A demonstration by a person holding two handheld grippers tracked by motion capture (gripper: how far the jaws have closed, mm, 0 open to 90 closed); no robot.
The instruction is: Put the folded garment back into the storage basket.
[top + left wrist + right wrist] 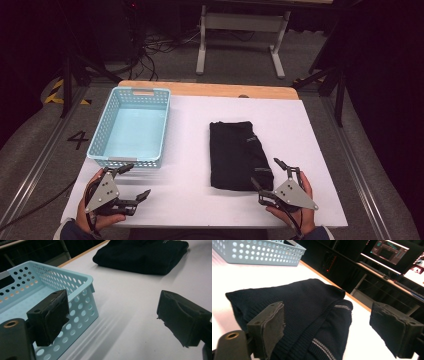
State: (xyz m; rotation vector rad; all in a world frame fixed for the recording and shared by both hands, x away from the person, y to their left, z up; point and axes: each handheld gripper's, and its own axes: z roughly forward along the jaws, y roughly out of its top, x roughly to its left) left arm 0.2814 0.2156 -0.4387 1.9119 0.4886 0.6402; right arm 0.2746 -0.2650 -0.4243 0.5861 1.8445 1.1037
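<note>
Both claws spread wide and empty at near edge of surface [190,200], left claw [131,186] beside light-blue perforated basket [131,125], right claw [272,177] at near corner of folded black knit garment [237,155]; garment not yet gripped, basket unfilled.

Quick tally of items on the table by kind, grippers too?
Baskets, light blue: 1
Folded black garments: 1
Grippers: 2, left gripper and right gripper, both open
Total: 4
</note>
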